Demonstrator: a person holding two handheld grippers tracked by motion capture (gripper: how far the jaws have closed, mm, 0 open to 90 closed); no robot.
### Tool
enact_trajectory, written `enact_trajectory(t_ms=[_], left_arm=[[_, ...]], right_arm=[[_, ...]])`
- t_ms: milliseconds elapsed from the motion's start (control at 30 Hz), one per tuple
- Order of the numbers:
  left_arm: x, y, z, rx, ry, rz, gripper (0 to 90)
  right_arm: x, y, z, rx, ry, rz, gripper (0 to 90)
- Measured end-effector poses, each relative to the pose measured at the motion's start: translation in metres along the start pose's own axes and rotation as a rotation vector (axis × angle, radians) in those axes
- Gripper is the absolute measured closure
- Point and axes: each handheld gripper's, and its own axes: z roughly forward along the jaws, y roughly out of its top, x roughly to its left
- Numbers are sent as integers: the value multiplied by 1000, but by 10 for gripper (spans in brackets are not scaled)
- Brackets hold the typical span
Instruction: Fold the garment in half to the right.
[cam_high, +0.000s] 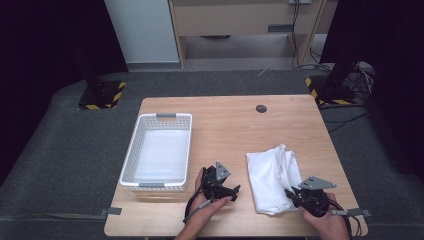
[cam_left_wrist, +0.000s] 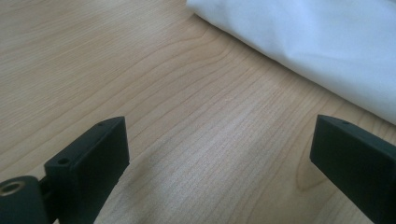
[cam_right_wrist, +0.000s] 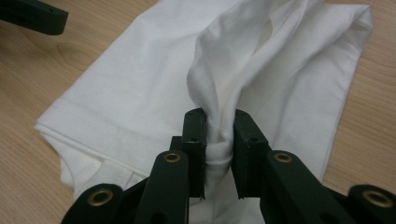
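The soft white folded cloth (cam_high: 272, 177) lies on the light wooden table (cam_high: 225, 130), right of the white plastic basket (cam_high: 159, 151). The right gripper (cam_right_wrist: 219, 140) pinches a bunched fold at its near edge, probably to lift it. The left gripper (cam_left_wrist: 219, 154) waits beside the cloth, jaws wide and holding nothing. The pinched cloth hides whatever lies under it.

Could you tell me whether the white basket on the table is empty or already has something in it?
Empty. In the high view the white basket shows a bare floor; the white cloth lies outside it on the table.
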Motion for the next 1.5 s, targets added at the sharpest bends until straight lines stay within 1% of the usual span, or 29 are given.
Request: enact_trajectory(t_ms=[67,567,767,867,900,933,1033,1067,1100,1167,1233,1267,1367,1400,1500], left_arm=[[-1,0,0,-1,-1,1,35],[-5,2,0,-4,-12,6,35],[-7,2,0,-2,-15,8,35],[-8,2,0,-3,-17,13,36],[-8,3,0,-5,-17,13,36],[-9,3,-1,-7,-17,13,36],[-9,4,-1,-8,-17,14,36],[-9,4,-1,-11,-17,12,36],[-9,4,-1,-11,-17,12,36],[-9,4,-2,-12,-17,12,36],[-9,4,-2,-12,-17,12,36],[-9,4,-2,-10,-17,14,36],[-10,5,-2,-11,-17,16,36],[-10,5,-3,-14,-19,16,36],[-11,6,-3,-16,-20,17,36]], right_arm=[[-1,-2,0,3,-3,8,759],[-4,-5,0,10,-4,12,734],[-4,-6,0,15,-5,16,698],[-5,-6,-1,14,-8,17,650],[-5,-6,-1,14,-8,17,650],[-6,-6,-1,14,-17,26,600],[-6,-6,-2,14,-16,25,596],[-5,-6,-3,13,-13,24,569],[-5,-6,-3,13,-13,24,569],[-4,-4,-5,13,-12,24,510],[-4,-3,-5,12,-12,24,509],[-4,-1,-7,10,-11,26,486],[-5,1,-8,6,-11,26,469],[-5,4,-8,4,-12,28,444],[-6,7,-9,-1,-12,28,438]])
